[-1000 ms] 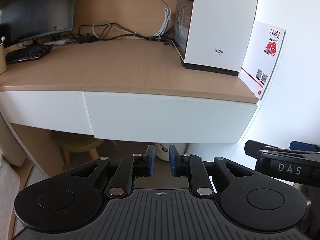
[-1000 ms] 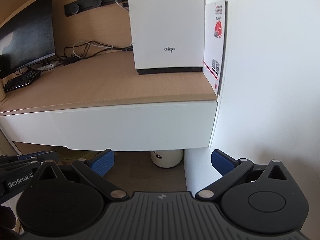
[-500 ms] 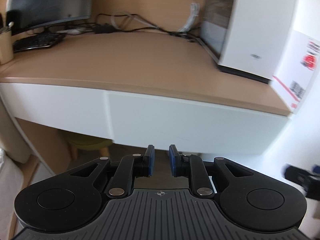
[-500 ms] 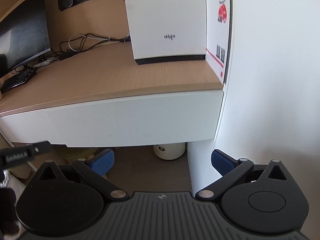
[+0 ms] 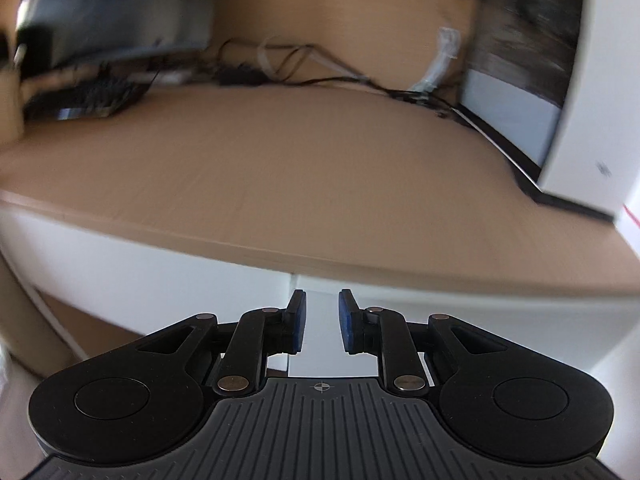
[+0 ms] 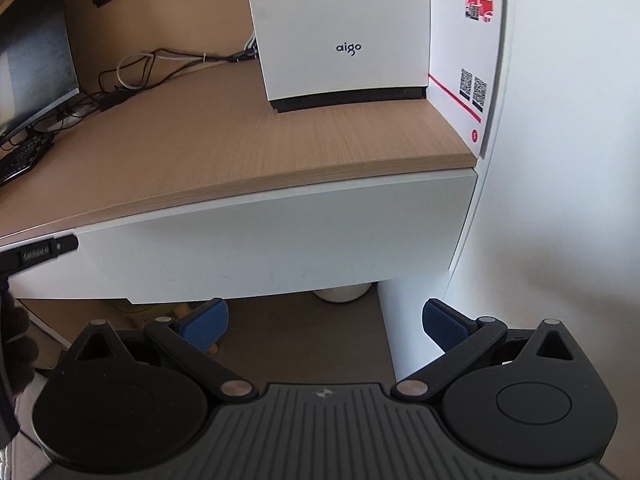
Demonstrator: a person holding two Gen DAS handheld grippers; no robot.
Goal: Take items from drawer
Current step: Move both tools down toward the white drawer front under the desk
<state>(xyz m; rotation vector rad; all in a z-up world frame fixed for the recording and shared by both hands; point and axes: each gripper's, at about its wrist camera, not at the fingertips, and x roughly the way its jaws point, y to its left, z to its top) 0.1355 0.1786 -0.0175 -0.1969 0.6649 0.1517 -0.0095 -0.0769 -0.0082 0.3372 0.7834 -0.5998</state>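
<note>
The left gripper point(image 5: 320, 322) points down at a slant toward the front edge of the table point(image 5: 280, 168). Its jaws stand narrow, with a small gap between the blue pads, and nothing is between them. Just behind the gap is the vertical seam where two white fronts meet under the table top. The left wrist view is blurred, so the monitor point(image 5: 116, 12), the keyboard point(image 5: 84, 100) and the cables at the back are hard to make out.

The right gripper point(image 6: 326, 320) also points downward, more steeply, toward the floor under the table. Its jaws are wide apart and empty. Above them is the drawer point(image 6: 272, 240), a white front under the wooden top at the right end of the table, beside the wall. It is closed, so what is inside cannot be seen.

On the table above the drawer stands a white box marked "aigo" point(image 6: 340, 28), with a printed card point(image 6: 468, 52) next to it, cut off by the top edge. At the left edge of the right wrist view a black part of the left gripper is against the drawer's left end, only partly in view.
</note>
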